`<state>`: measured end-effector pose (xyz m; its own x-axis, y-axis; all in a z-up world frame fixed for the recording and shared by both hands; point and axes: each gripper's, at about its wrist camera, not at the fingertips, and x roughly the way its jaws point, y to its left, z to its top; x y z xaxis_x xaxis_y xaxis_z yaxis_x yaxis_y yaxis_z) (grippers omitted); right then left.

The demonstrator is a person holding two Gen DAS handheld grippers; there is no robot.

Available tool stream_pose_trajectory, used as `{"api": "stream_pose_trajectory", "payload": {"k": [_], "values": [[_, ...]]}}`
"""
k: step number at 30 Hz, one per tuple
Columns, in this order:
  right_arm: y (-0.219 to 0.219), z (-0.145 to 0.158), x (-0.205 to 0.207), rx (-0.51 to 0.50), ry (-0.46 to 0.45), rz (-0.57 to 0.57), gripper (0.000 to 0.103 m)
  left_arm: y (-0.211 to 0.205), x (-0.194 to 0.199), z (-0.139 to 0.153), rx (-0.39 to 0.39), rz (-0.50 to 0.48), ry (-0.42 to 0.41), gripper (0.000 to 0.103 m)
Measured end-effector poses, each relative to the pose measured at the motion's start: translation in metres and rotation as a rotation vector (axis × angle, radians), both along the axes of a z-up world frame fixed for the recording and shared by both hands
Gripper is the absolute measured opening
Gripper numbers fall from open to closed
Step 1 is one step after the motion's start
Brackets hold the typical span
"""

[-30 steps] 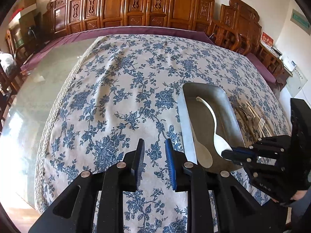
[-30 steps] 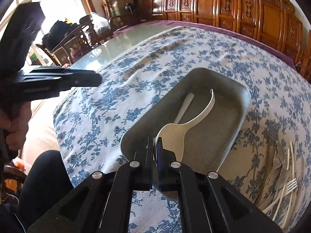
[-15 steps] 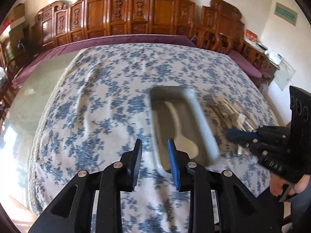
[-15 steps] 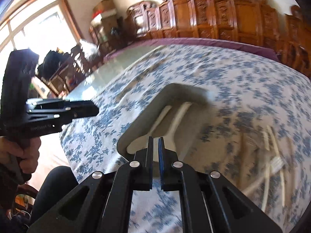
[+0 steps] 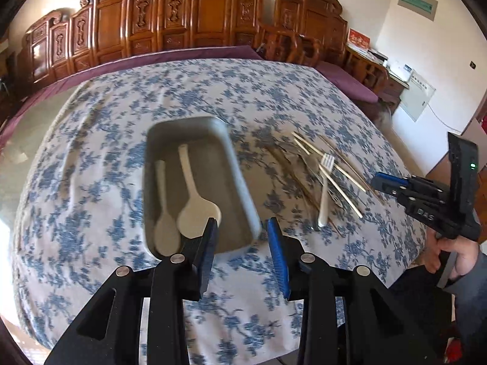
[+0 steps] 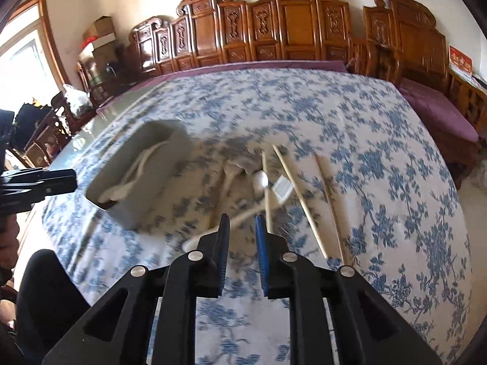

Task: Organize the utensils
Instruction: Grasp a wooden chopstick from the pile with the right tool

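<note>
A grey tray (image 5: 240, 164) lies on the blue-flowered tablecloth and holds two white spoons (image 5: 194, 203). It also shows at the left of the right wrist view (image 6: 152, 188). To its right lies a loose pile: a white fork (image 5: 324, 188), chopsticks (image 5: 331, 164) and other utensils. My left gripper (image 5: 242, 231) is open and empty over the tray's near end. My right gripper (image 6: 242, 228) is open and empty, over the near end of the pile of chopsticks (image 6: 299, 200) and a white fork (image 6: 243, 216).
Carved wooden chairs (image 5: 197, 21) line the far side of the table. A purple cloth edge (image 6: 438, 112) shows on the right. Bare glass tabletop (image 6: 100, 118) lies to the left of the cloth.
My right gripper let go of the white spoon into the tray, opened, and swung right over the utensil pile. My left gripper opened wider and shifted right to the tray's near end.
</note>
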<state>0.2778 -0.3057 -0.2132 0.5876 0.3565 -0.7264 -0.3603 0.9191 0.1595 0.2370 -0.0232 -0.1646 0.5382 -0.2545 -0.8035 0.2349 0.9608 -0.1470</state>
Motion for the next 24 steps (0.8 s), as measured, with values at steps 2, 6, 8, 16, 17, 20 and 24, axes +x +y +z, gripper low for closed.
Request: {"api": "stream_pose_trajectory", "payload": {"k": [2, 6, 8, 16, 17, 20, 24], "values": [[0.0, -0.011, 0.006, -0.015, 0.007, -0.006, 0.019, -0.005, -0.001, -0.004, 0.003, -0.005, 0.005, 0.032], [0.007, -0.031, 0.019, -0.03, 0.035, -0.011, 0.019, -0.014, -0.004, -0.009, 0.012, -0.009, 0.016, 0.032], [0.011, -0.04, 0.025, -0.058, 0.061, -0.009, 0.019, -0.018, -0.006, -0.011, 0.02, -0.012, 0.021, 0.032], [0.008, -0.06, 0.041, -0.082, 0.102, -0.046, 0.019, -0.029, -0.006, -0.016, 0.044, -0.023, 0.029, 0.032], [0.007, -0.062, 0.043, -0.088, 0.109, -0.055, 0.019, -0.03, -0.006, -0.016, 0.043, -0.023, 0.03, 0.032], [0.007, -0.064, 0.046, -0.092, 0.104, -0.057, 0.019, -0.033, -0.006, -0.017, 0.044, -0.022, 0.032, 0.032], [0.01, -0.064, 0.048, -0.107, 0.093, -0.052, 0.018, -0.036, -0.008, -0.016, 0.047, -0.026, 0.031, 0.032]]}}
